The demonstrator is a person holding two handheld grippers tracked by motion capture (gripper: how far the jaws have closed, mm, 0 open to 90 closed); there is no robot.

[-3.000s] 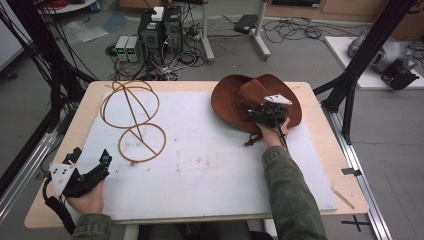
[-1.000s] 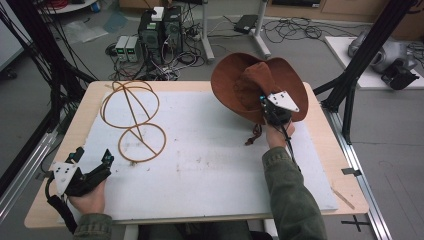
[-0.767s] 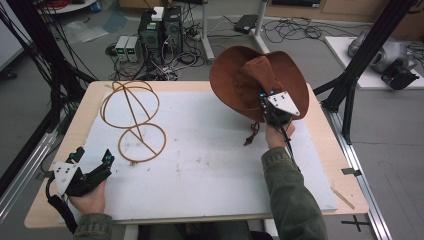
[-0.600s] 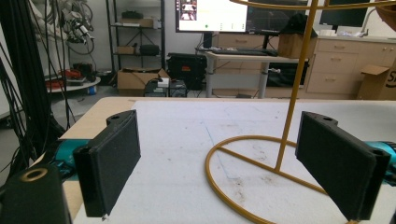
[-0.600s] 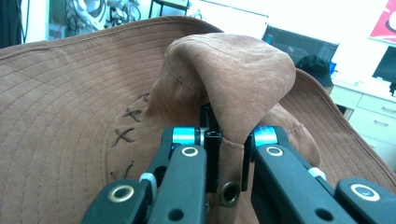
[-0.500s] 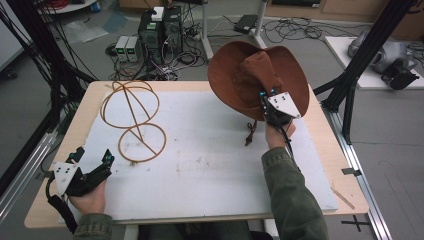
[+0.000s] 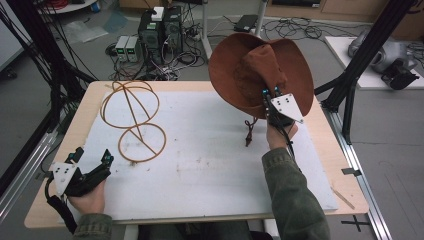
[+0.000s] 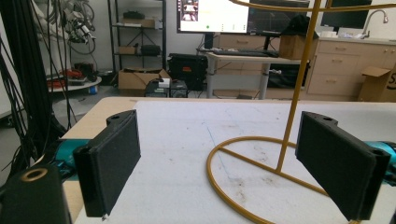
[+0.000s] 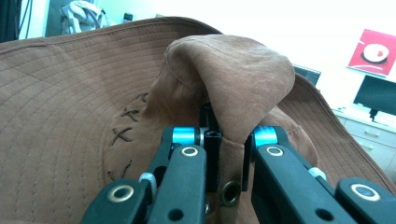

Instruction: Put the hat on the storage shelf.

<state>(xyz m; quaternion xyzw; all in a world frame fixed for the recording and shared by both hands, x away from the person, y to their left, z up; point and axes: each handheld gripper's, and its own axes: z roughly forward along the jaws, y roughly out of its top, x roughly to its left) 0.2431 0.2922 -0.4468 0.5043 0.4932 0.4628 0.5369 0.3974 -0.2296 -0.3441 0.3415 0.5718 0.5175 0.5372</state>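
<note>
The right gripper [image 7: 270, 96] has its jaws pinched on a fold of the brown hat's [image 7: 240, 70] crown, holding the hat tilted in the air above the far right part of the tabletop [image 7: 345, 185], its brim reaching past the far edge. A cord [image 7: 248, 131] dangles from the hat, its end at the white mat [image 7: 210, 165]. Well left of the hat stands the wire stand [image 7: 131, 120], with bare mat between them. The left gripper [image 7: 92, 162] rests near the stand's ring base, at the near left corner, jaws spread wide around nothing.
</note>
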